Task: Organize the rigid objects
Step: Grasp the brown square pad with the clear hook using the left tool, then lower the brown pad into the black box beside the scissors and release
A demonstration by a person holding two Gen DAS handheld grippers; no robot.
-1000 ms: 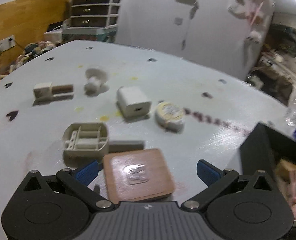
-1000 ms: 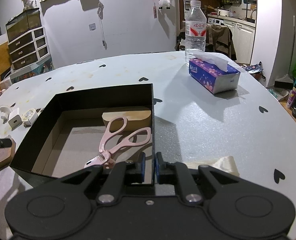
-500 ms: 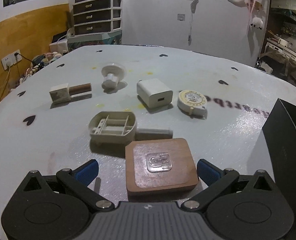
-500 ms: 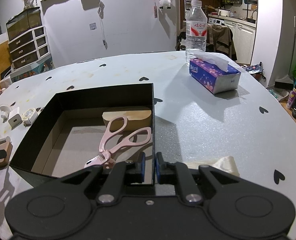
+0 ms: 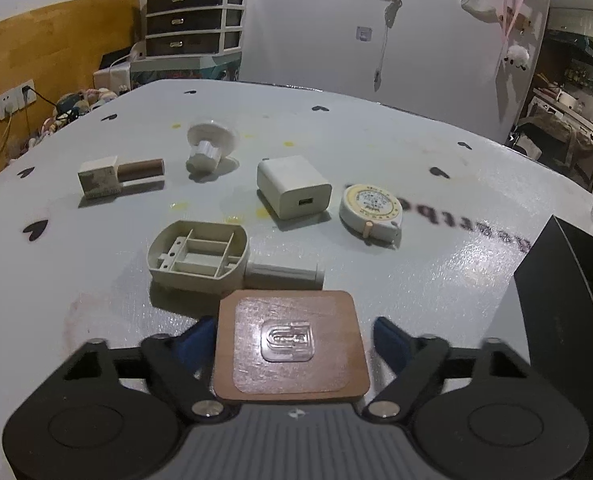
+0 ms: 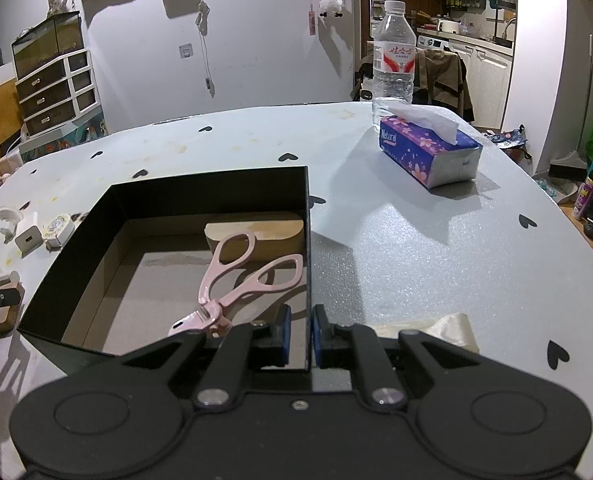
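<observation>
A square wooden block (image 5: 288,312) with a clear plastic hook on top lies on the grey table between the fingers of my left gripper (image 5: 294,338). Its jaws are closing; the left pad is at the block's edge and the right pad stands a little off it. Beyond lie a beige plastic housing (image 5: 198,256), a white charger (image 5: 292,188), a round tape measure (image 5: 370,204), a suction hook (image 5: 210,144) and a small wood-and-white piece (image 5: 116,176). My right gripper (image 6: 300,334) is shut on the right wall of the black box (image 6: 216,188), which holds pink scissors (image 6: 240,276) and a wooden piece (image 6: 256,228).
A purple tissue box (image 6: 428,152) and a water bottle (image 6: 392,60) stand at the table's far right. A strip of beige ribbon (image 6: 444,328) lies beside my right gripper. The box's corner (image 5: 556,280) stands just right of the left gripper.
My left gripper has come forward around the wooden block and its jaws have narrowed onto it. The right gripper and the box have not moved.
</observation>
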